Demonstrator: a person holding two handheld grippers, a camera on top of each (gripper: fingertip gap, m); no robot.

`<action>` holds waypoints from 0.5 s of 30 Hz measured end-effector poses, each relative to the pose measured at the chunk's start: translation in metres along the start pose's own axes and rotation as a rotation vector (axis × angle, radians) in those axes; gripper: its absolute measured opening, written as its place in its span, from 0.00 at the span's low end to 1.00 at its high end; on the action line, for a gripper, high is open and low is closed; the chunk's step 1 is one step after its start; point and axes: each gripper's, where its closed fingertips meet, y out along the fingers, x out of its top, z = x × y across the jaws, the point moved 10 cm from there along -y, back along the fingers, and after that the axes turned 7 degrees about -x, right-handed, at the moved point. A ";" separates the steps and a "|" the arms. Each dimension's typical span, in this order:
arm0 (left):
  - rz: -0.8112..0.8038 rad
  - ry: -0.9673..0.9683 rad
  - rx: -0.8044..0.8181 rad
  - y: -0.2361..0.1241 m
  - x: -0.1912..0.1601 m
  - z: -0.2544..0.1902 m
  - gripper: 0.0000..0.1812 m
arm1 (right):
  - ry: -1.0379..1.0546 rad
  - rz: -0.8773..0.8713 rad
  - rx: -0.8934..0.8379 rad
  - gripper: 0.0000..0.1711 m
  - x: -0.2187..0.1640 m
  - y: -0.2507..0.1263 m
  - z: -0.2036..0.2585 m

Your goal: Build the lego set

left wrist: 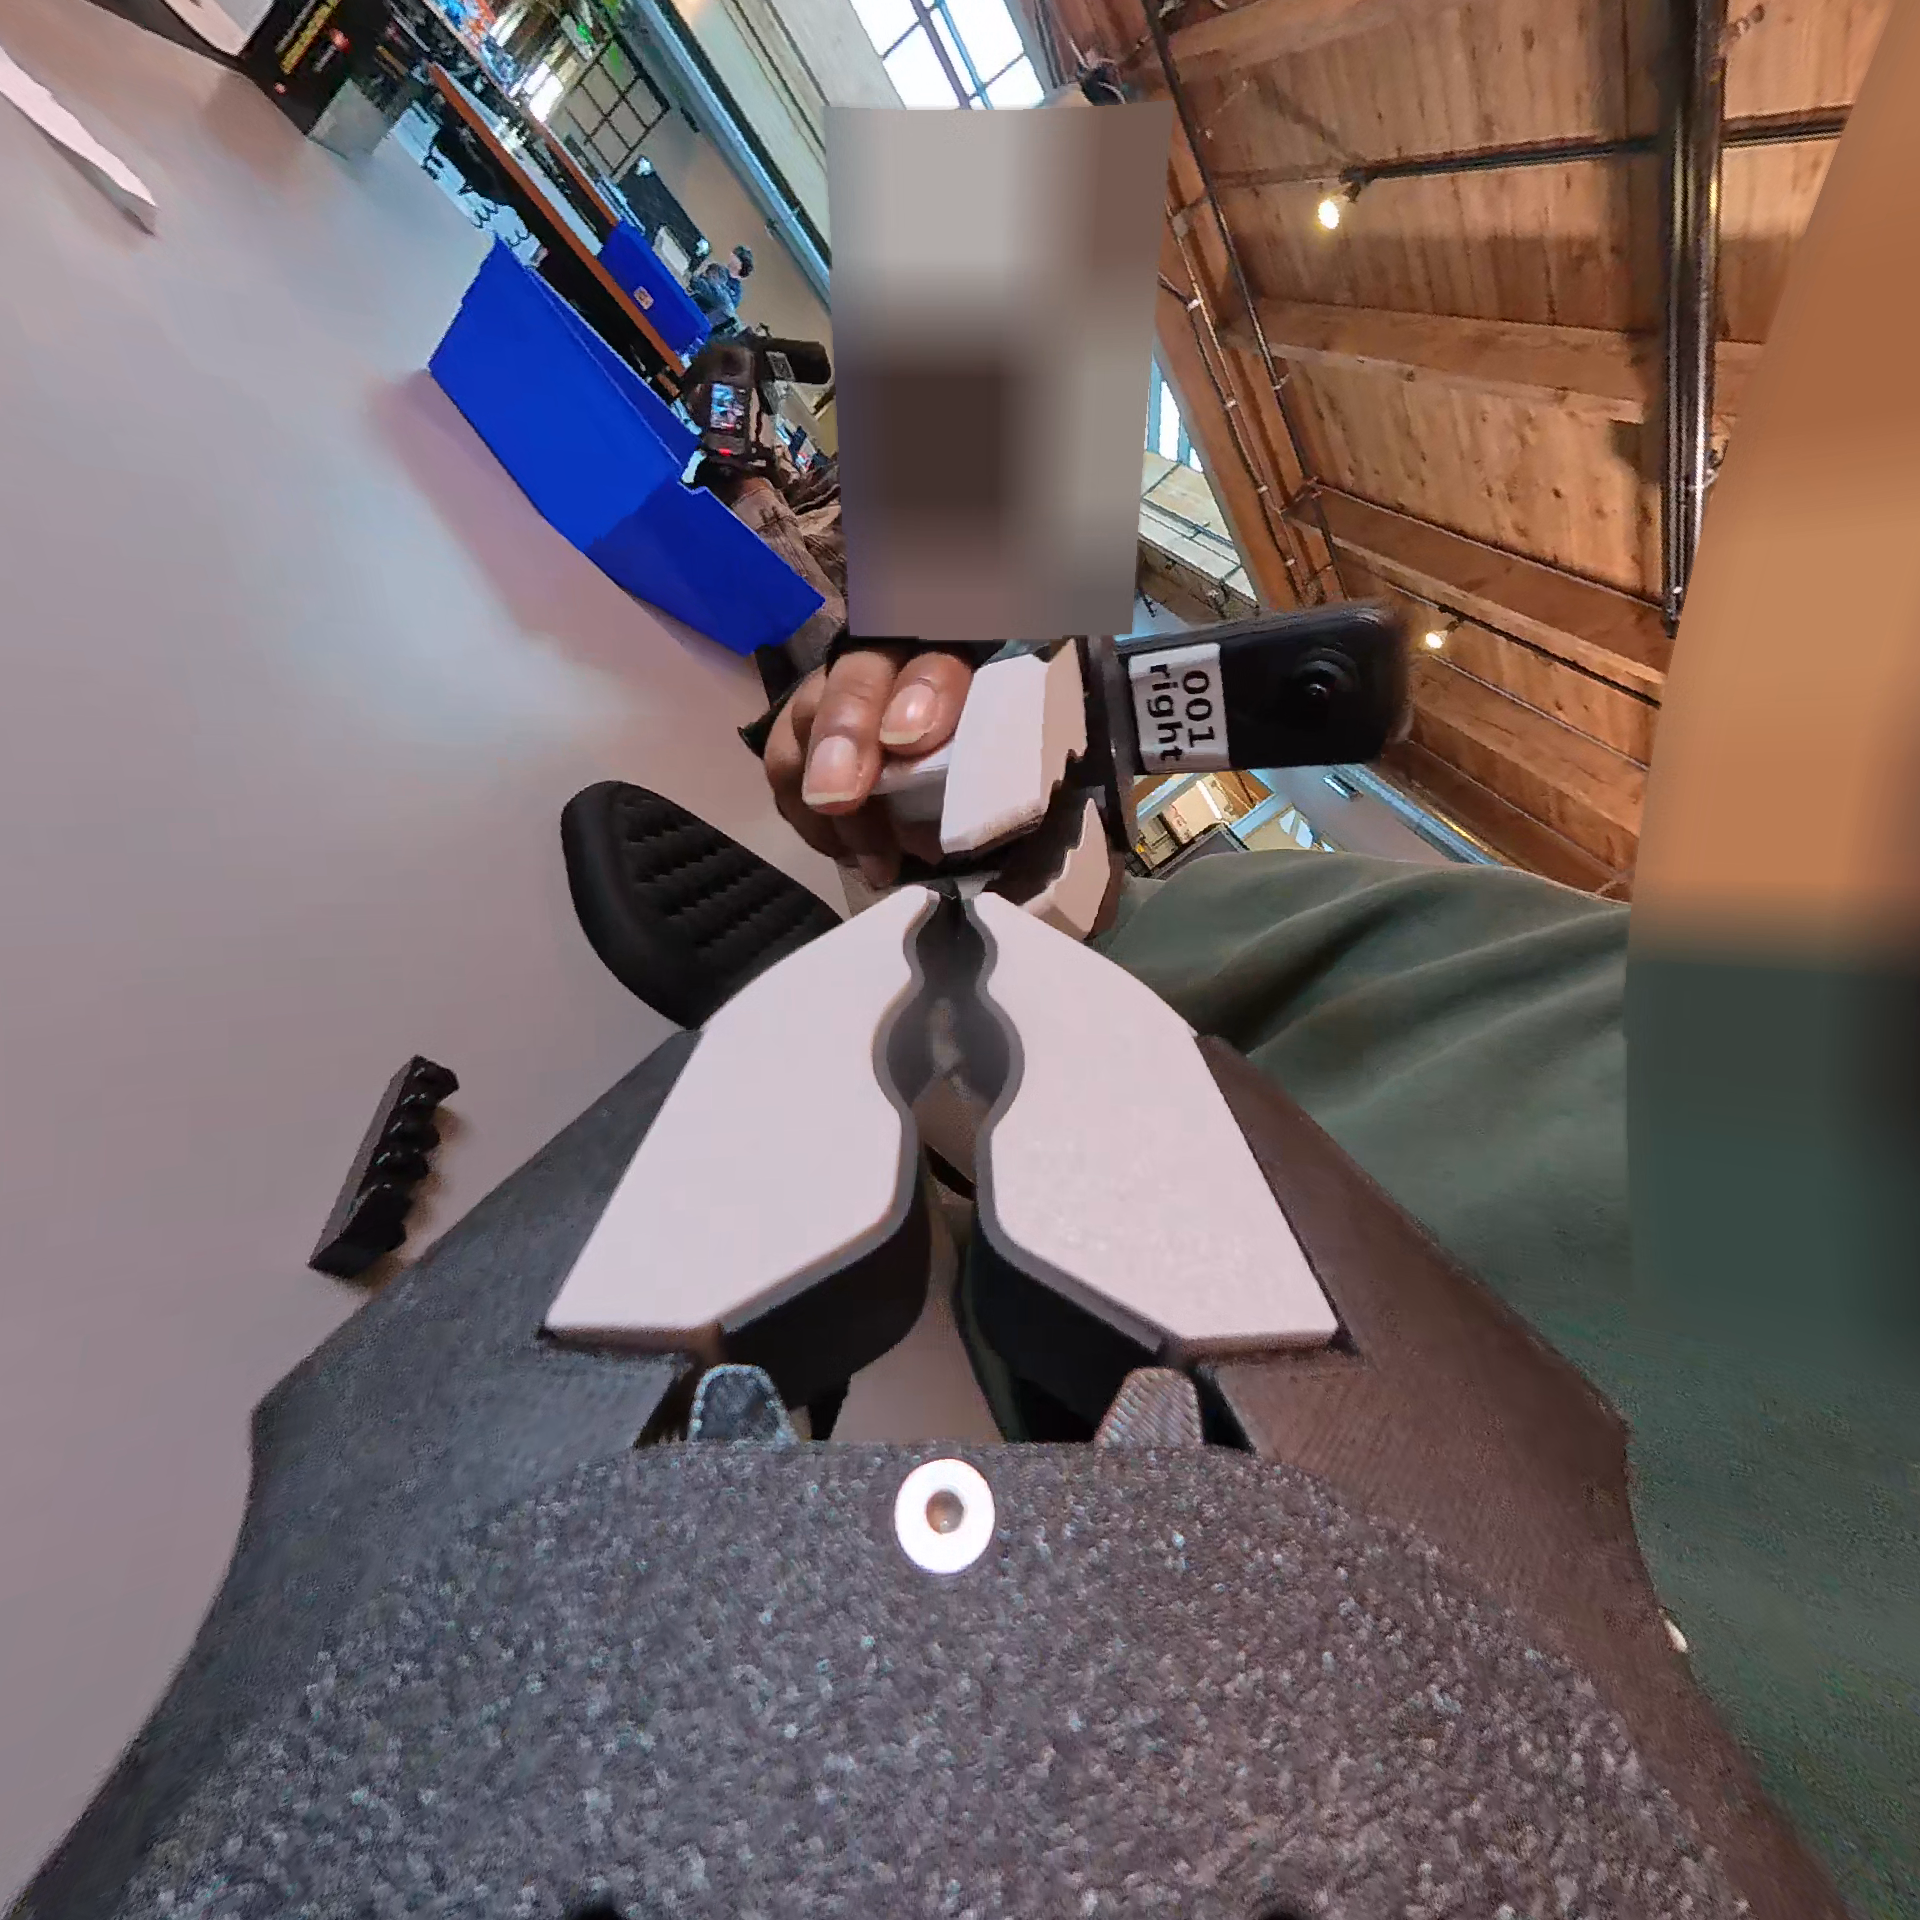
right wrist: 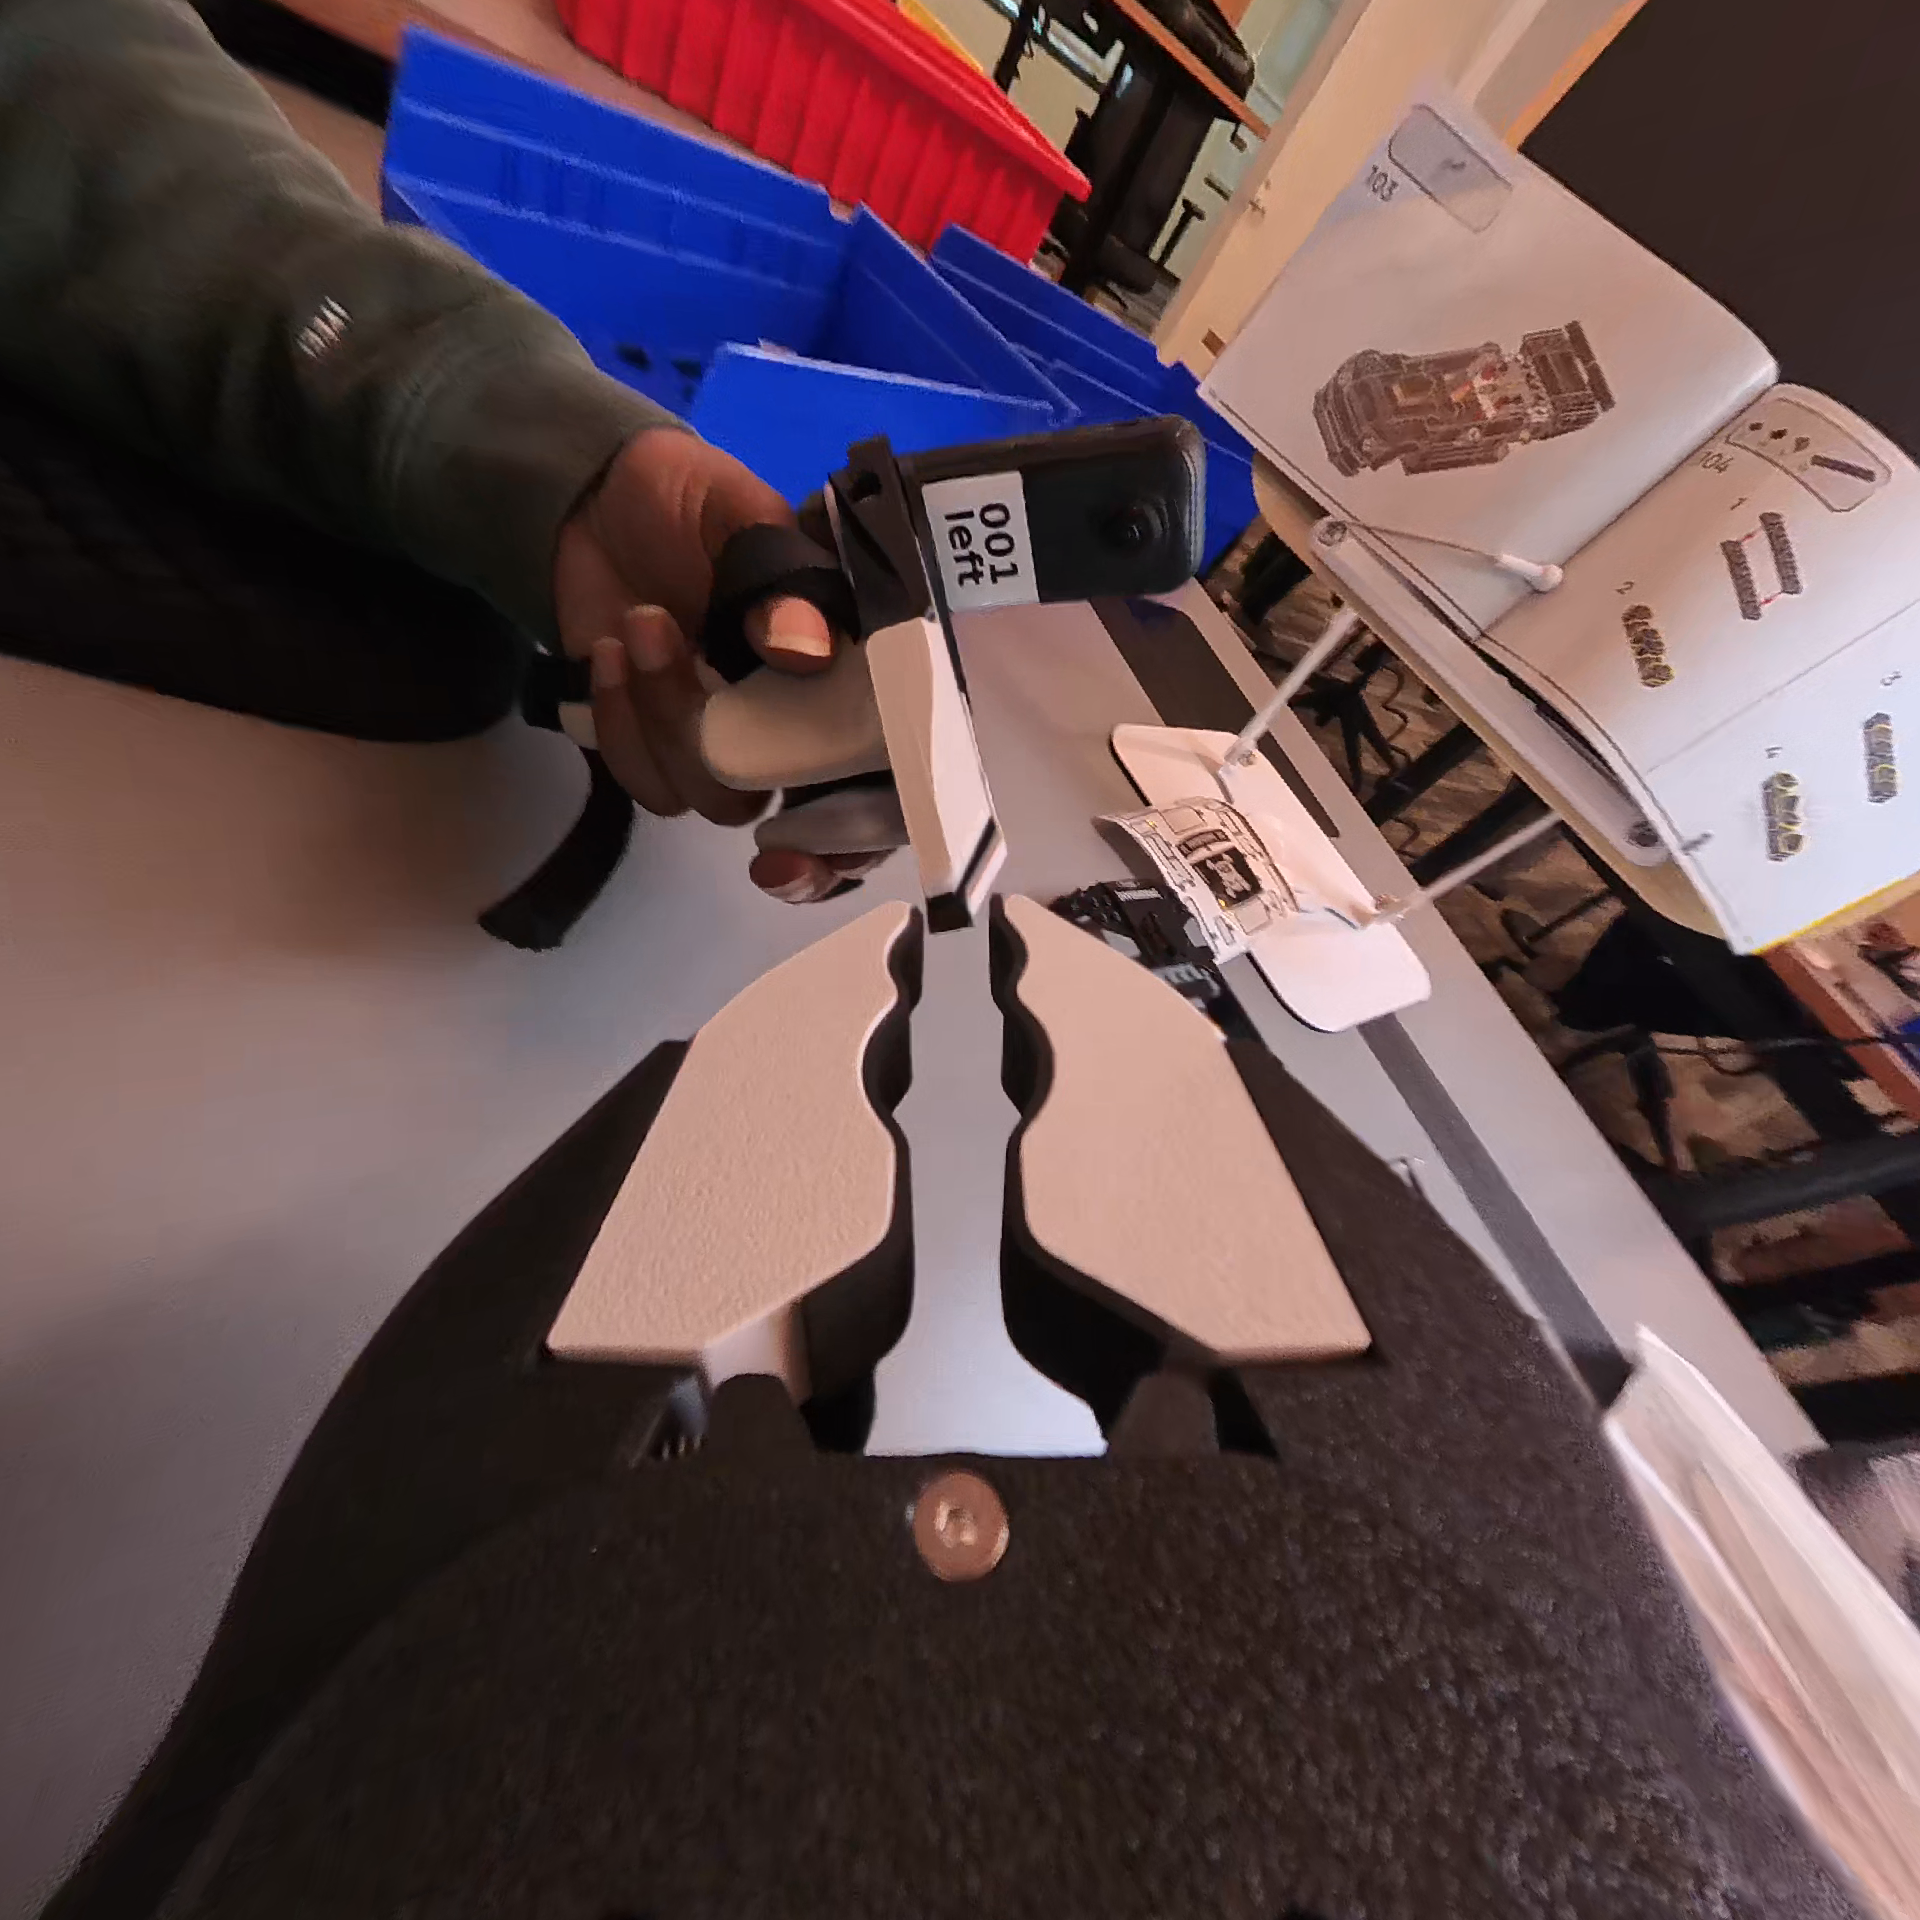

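Observation:
My left gripper [left wrist: 951,906] is shut on a small black lego piece [left wrist: 954,891], pinched at its very fingertips. The right wrist view shows this gripper [right wrist: 951,883] edge on, with the black piece [right wrist: 948,914] clamped at its tip. My right gripper [right wrist: 954,920] is open. The piece stands between its fingertips, with a gap to the right finger [right wrist: 1039,966]. The two grippers meet tip to tip above the table. The right gripper also shows in the left wrist view [left wrist: 1023,842], held by a hand.
A long black studded lego piece [left wrist: 390,1164] and a black ribbed oval part [left wrist: 686,894] lie on the table. A black lego assembly [right wrist: 1132,925], a sticker sheet [right wrist: 1205,862] and an open instruction booklet [right wrist: 1558,468] on a white stand are at right. Blue bins [right wrist: 727,260] and a red bin [right wrist: 831,94] stand behind. My two grippers' fingertips are within a few centimetres of each other. The black lego assembly [right wrist: 1132,925] lies around 20 centimeters away from my left fingertips.

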 end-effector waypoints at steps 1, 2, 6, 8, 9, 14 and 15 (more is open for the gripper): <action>-0.001 -0.008 0.009 0.000 0.000 0.001 0.01 | -0.025 0.020 -0.012 0.06 0.000 0.001 0.000; -0.004 -0.014 0.017 -0.001 -0.001 0.003 0.01 | -0.041 0.040 -0.015 0.06 0.000 0.002 0.001; -0.025 -0.027 0.030 -0.003 -0.001 0.006 0.01 | -0.041 0.077 -0.005 0.06 -0.001 0.006 0.000; -0.025 -0.024 0.031 -0.002 -0.001 0.005 0.01 | -0.040 0.087 -0.005 0.06 -0.002 0.008 0.000; -0.023 -0.023 0.035 -0.002 -0.001 0.005 0.01 | -0.042 0.089 -0.006 0.06 -0.002 0.008 0.000; -0.024 -0.032 0.053 -0.003 -0.002 0.008 0.01 | -0.060 0.110 -0.012 0.05 -0.003 0.010 0.001; -0.023 -0.036 0.054 -0.003 -0.002 0.008 0.01 | -0.061 0.117 -0.010 0.05 -0.003 0.011 0.001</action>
